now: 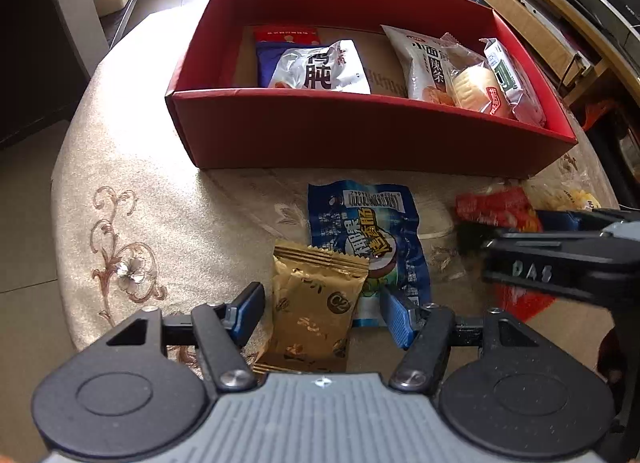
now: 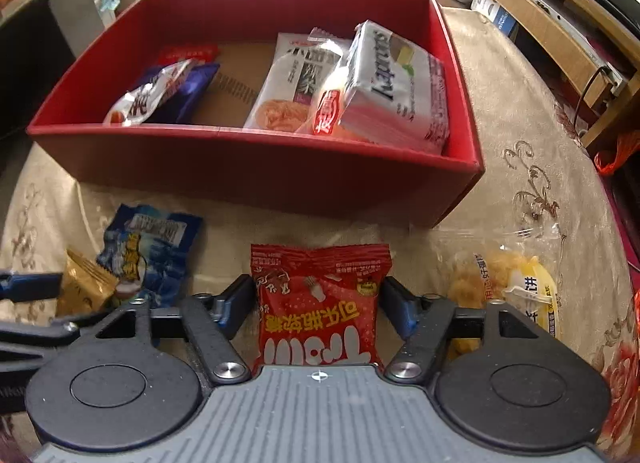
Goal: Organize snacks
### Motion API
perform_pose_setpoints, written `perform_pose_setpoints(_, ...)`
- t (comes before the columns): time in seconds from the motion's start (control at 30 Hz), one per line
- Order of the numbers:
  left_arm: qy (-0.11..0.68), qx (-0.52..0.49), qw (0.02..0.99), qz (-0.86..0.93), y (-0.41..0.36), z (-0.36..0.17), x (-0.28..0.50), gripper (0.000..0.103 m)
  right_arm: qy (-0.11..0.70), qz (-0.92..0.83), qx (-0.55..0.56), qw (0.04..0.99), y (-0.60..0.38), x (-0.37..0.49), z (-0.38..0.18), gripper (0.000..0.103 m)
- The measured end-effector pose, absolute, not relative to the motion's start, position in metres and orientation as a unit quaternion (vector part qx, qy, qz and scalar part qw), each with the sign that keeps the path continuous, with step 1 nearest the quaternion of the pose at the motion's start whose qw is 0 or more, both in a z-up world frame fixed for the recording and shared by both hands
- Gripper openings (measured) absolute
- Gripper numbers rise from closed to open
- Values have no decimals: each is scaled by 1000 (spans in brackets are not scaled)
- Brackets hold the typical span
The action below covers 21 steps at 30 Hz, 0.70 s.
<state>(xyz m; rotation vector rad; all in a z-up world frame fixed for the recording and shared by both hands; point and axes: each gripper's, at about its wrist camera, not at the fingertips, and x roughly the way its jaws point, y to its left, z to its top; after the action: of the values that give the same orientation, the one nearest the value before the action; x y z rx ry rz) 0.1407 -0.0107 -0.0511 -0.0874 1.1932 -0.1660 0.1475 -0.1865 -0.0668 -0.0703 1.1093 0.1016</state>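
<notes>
2 grippers (image 1: 322, 313) (image 2: 318, 307) straddle packets (image 1: 316, 307) (image 2: 320, 307) — contact unclear.

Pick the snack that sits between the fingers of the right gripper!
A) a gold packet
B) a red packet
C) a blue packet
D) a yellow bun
B: in the right wrist view, the red packet lies on the tablecloth between the right gripper fingers.

Tablecloth-covered table (image 1: 160, 199) bears red box (image 1: 360, 135) and loose snack packets (image 2: 320, 303).
</notes>
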Motion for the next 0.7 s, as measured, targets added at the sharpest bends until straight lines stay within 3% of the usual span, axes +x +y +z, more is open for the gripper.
perform_pose_setpoints(0.2, 561, -38, 822, -87, -14, -46, 129, 48, 525, 53, -45, 848, -190, 128, -58, 62)
perform_pose_setpoints(0.53, 556, -36, 828, -64, -11, -50, 127, 55, 532, 60, -58, 843, -181, 86, -63, 62)
perform_pose_setpoints(0.7, 544, -2, 837, -60, -22, -52, 127, 57, 529, 59, -51, 845, -182, 93, -68, 72)
